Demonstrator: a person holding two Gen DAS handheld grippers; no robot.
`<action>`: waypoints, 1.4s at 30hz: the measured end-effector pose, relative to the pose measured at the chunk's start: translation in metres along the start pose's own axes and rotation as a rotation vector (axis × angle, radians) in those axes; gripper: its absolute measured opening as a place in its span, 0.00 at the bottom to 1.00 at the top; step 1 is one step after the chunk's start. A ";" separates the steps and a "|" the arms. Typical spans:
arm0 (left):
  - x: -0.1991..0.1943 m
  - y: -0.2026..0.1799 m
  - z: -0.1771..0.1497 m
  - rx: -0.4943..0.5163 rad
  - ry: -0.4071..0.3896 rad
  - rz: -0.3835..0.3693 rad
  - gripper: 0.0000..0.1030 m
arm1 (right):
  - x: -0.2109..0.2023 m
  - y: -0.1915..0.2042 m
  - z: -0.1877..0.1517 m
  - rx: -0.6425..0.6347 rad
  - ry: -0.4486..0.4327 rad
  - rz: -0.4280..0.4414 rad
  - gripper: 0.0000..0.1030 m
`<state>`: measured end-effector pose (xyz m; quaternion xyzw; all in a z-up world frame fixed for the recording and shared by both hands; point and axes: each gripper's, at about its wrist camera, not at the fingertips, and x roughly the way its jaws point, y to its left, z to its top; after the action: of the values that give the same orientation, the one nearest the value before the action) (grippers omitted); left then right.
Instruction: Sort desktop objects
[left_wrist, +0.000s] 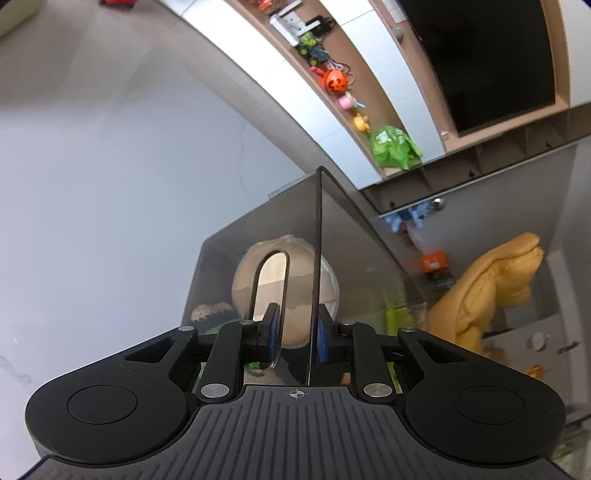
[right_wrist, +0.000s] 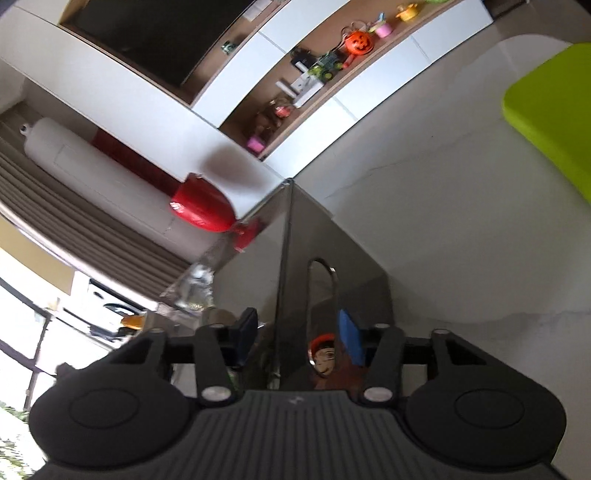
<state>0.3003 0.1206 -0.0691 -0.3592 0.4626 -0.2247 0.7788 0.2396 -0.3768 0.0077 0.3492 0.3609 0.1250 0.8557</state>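
Smoked-plastic storage box fills the middle of both wrist views, its translucent walls meeting at an upright corner edge, and both tools work at that box. Left of that edge in the left wrist view, a slotted handle cut-out pierces the wall, with a round tan object seen dimly through it. The left gripper straddles the box wall, its blue-padded fingers drawn close on either side of the panel; whether they actually pinch it cannot be told. Right of the box there, a yellow plush toy slumps beside it, and above it a shelf holds an orange pumpkin bucket and a green bag.

From the right wrist view, the box again stands central, its handle slot just right of the corner edge. The right gripper has its fingers spread wide apart around that wall, gripping nothing. Left of the box lies a white-and-red cylinder; to its far right, a lime-green lid.
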 end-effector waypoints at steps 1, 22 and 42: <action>-0.002 -0.004 -0.005 0.014 -0.013 0.022 0.20 | -0.002 0.002 -0.004 -0.016 -0.002 -0.015 0.35; -0.054 -0.068 -0.132 0.133 -0.063 0.279 0.36 | -0.084 0.001 -0.081 -0.090 -0.045 -0.024 0.33; -0.071 -0.098 -0.154 0.271 -0.118 0.404 0.49 | -0.103 0.025 -0.092 -0.211 -0.131 -0.063 0.33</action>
<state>0.1294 0.0517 -0.0025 -0.1645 0.4445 -0.1031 0.8745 0.1030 -0.3600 0.0340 0.2529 0.2998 0.1123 0.9130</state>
